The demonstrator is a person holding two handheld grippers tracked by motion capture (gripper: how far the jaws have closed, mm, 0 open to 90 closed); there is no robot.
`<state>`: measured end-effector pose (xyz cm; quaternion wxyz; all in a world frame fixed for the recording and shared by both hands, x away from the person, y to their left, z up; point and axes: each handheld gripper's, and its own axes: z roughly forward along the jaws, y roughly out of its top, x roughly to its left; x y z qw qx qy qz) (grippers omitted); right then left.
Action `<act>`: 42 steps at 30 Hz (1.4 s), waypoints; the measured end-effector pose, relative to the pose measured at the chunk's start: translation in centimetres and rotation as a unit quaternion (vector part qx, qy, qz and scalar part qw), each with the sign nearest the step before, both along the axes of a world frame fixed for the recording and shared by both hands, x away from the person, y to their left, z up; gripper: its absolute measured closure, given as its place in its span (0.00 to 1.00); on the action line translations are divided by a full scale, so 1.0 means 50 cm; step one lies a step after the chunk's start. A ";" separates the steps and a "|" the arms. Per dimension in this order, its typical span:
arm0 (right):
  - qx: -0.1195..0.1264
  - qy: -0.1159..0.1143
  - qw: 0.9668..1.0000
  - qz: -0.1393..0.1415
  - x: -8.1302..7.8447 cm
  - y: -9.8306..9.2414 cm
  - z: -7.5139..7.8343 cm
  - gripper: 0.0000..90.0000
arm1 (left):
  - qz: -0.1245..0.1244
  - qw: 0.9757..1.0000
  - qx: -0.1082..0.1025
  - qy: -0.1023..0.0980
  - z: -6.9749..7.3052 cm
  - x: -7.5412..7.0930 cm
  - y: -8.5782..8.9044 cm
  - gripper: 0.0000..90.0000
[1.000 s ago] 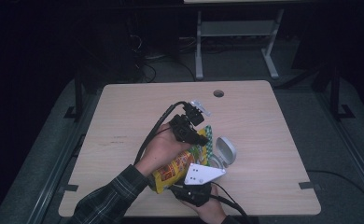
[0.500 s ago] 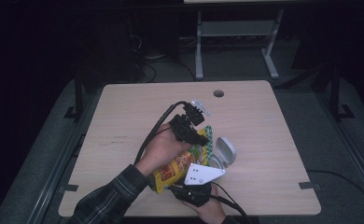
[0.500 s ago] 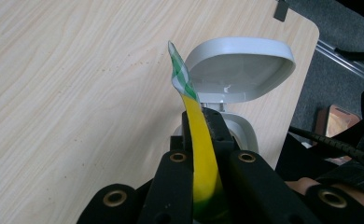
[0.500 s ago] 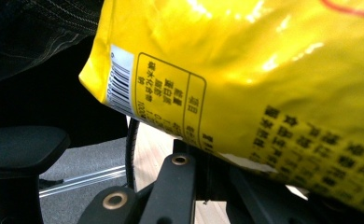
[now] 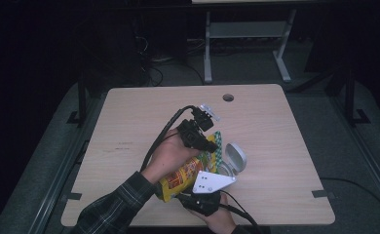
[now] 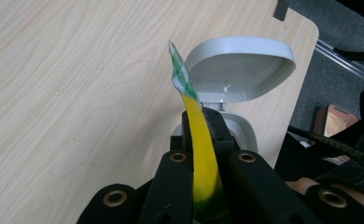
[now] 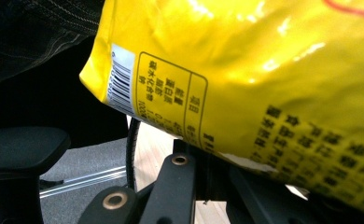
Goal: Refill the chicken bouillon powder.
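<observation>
1. The wooden table (image 5: 129, 122) is pale, with a round cable hole (image 5: 228, 97) near its far edge; around it lie dark floor and a grey desk frame (image 5: 246, 34) beyond.
2. The yellow snack bag (image 5: 185, 173) is held above the table's near middle, between both grippers.
3. The left gripper (image 5: 208, 145) is clenched on the bag's top edge; in the left gripper view the thin yellow film (image 6: 203, 158) runs up between the jaws, ending in a green-and-white checked tip (image 6: 180, 74).
4. The right gripper (image 5: 205, 197) grasps the bag's lower end; in the right gripper view the glossy bag (image 7: 264, 70) sits over the jaws, showing a barcode (image 7: 122, 79) and black print.
5. A small white container (image 5: 234, 158) with its hinged lid open stands just beside the bag.
</observation>
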<state>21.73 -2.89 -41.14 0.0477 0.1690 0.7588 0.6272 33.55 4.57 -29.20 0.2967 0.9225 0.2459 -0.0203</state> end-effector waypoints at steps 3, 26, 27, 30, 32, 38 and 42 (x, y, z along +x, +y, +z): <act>0.001 -0.001 1.000 0.000 0.000 0.000 0.001 1.00 | 0.000 1.000 0.002 -0.001 0.001 -0.001 -0.001 1.00; 0.002 -0.003 1.000 -0.001 -0.001 0.000 0.001 1.00 | 0.000 1.000 0.003 0.001 0.000 0.000 -0.002 1.00; 0.002 -0.003 1.000 -0.001 -0.001 0.000 0.001 1.00 | 0.001 1.000 0.003 0.002 0.000 0.000 -0.002 1.00; 0.003 -0.005 1.000 -0.001 -0.001 0.000 0.002 1.00 | 0.001 1.000 0.004 0.002 0.001 0.000 -0.004 1.00; 0.004 -0.005 1.000 -0.002 -0.002 0.000 0.002 1.00 | 0.000 1.000 0.005 0.001 0.001 0.000 -0.005 1.00; 0.004 -0.006 1.000 -0.002 -0.002 0.000 0.003 1.00 | 0.000 1.000 0.007 0.001 0.003 -0.001 -0.005 1.00; 0.006 -0.003 1.000 -0.003 -0.003 0.001 0.004 1.00 | -0.002 1.000 0.009 0.001 0.005 -0.001 -0.006 1.00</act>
